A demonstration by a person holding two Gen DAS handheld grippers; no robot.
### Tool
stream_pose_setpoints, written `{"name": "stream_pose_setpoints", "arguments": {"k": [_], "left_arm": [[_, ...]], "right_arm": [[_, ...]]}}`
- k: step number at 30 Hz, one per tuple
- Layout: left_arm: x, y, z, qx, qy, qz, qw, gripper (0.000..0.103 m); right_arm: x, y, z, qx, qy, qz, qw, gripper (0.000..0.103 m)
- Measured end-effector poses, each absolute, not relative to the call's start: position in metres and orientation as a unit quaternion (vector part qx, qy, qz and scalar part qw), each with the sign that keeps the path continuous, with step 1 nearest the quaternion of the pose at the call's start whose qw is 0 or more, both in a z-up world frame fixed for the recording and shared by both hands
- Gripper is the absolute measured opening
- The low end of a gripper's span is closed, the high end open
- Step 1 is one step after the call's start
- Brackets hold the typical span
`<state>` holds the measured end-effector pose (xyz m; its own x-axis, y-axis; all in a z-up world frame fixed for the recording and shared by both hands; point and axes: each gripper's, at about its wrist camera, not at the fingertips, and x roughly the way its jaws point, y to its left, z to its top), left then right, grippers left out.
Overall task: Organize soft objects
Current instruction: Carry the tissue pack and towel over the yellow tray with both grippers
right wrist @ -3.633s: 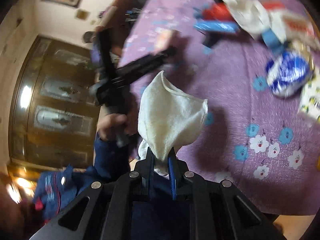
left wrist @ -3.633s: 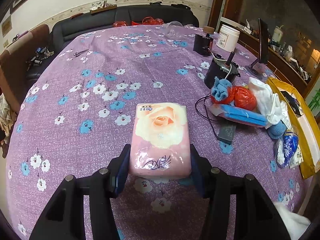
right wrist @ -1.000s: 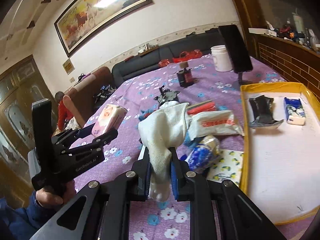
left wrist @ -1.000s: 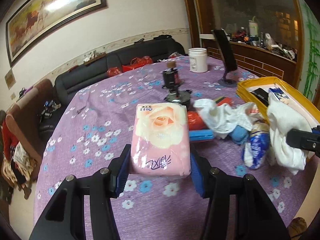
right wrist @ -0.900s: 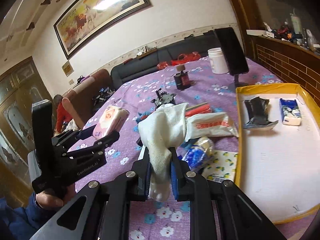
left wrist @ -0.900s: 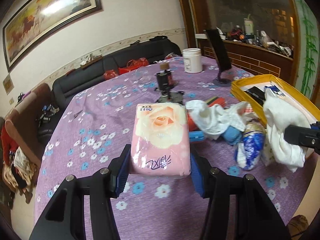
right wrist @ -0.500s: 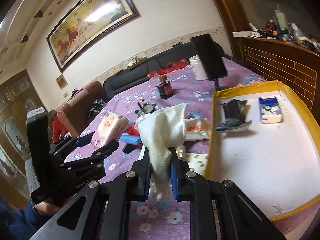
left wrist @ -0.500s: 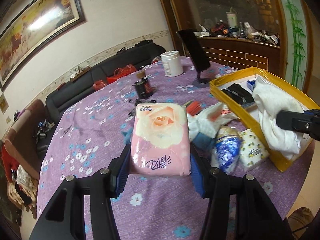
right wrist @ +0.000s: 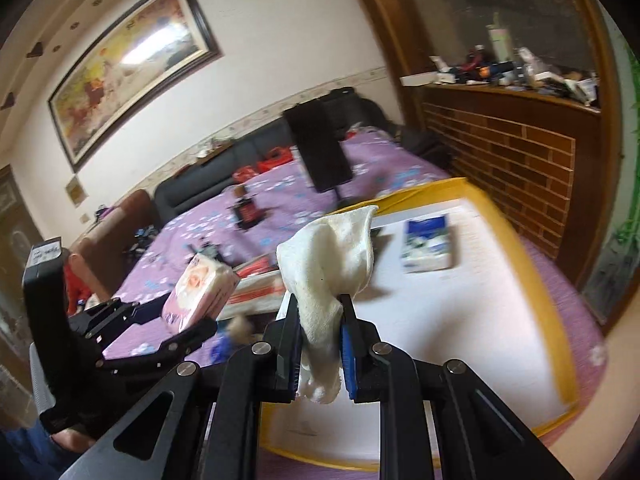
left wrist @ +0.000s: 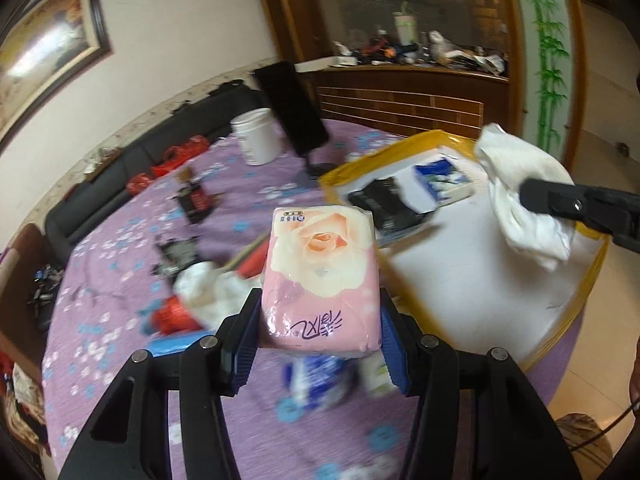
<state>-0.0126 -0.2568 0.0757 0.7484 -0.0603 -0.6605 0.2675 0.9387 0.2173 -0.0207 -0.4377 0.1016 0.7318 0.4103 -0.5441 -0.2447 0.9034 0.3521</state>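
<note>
My left gripper (left wrist: 318, 320) is shut on a pink tissue pack with a rose print (left wrist: 320, 276), held in the air above the purple table near the tray's left edge; the pack also shows in the right wrist view (right wrist: 200, 294). My right gripper (right wrist: 320, 332) is shut on a white towel (right wrist: 332, 256), held above the yellow-rimmed white tray (right wrist: 556, 320). The towel and the right gripper show in the left wrist view (left wrist: 520, 196) over the tray (left wrist: 592, 280). A blue tissue pack (right wrist: 426, 244) and a black item (left wrist: 384, 204) lie in the tray.
A pile of cloths and bags (left wrist: 208, 296) lies on the purple flowered tablecloth (left wrist: 120, 248) left of the tray. A white tub (left wrist: 258, 142), a black tablet on a stand (left wrist: 292, 112) and a small black device (left wrist: 194, 200) stand farther back. A brick-fronted counter (right wrist: 520, 160) is at right.
Both grippers have swung right, toward the tray, with their loads. The towel now hangs over the tray's white floor, and the tissue pack is near the tray's left rim.
</note>
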Motion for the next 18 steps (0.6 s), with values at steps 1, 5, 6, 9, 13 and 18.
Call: {"name": "stream_pose_setpoints", "arguments": {"k": [1, 5, 6, 9, 13, 18], "left_arm": [[-0.008, -0.267, 0.074, 0.15, 0.349, -0.101, 0.919, 0.053], [0.007, -0.297, 0.066, 0.145, 0.368, -0.127, 0.91, 0.053], [0.01, -0.302, 0.065, 0.144, 0.372, -0.132, 0.907, 0.053], [0.022, -0.32, 0.058, 0.137, 0.388, -0.148, 0.899, 0.053], [0.036, -0.338, 0.046, 0.132, 0.409, -0.162, 0.888, 0.053], [0.046, -0.348, 0.03, 0.132, 0.431, -0.162, 0.878, 0.053]], "right_arm": [[-0.017, -0.444, 0.103, 0.125, 0.324, 0.167, 0.923, 0.018], [0.0, -0.459, 0.102, 0.108, 0.343, 0.142, 0.922, 0.018], [0.007, -0.464, 0.101, 0.102, 0.351, 0.13, 0.922, 0.018], [0.029, -0.474, 0.095, 0.088, 0.374, 0.112, 0.916, 0.018], [0.058, -0.49, 0.078, 0.09, 0.41, 0.087, 0.903, 0.018], [0.075, -0.495, 0.062, 0.087, 0.443, 0.071, 0.889, 0.018]]}}
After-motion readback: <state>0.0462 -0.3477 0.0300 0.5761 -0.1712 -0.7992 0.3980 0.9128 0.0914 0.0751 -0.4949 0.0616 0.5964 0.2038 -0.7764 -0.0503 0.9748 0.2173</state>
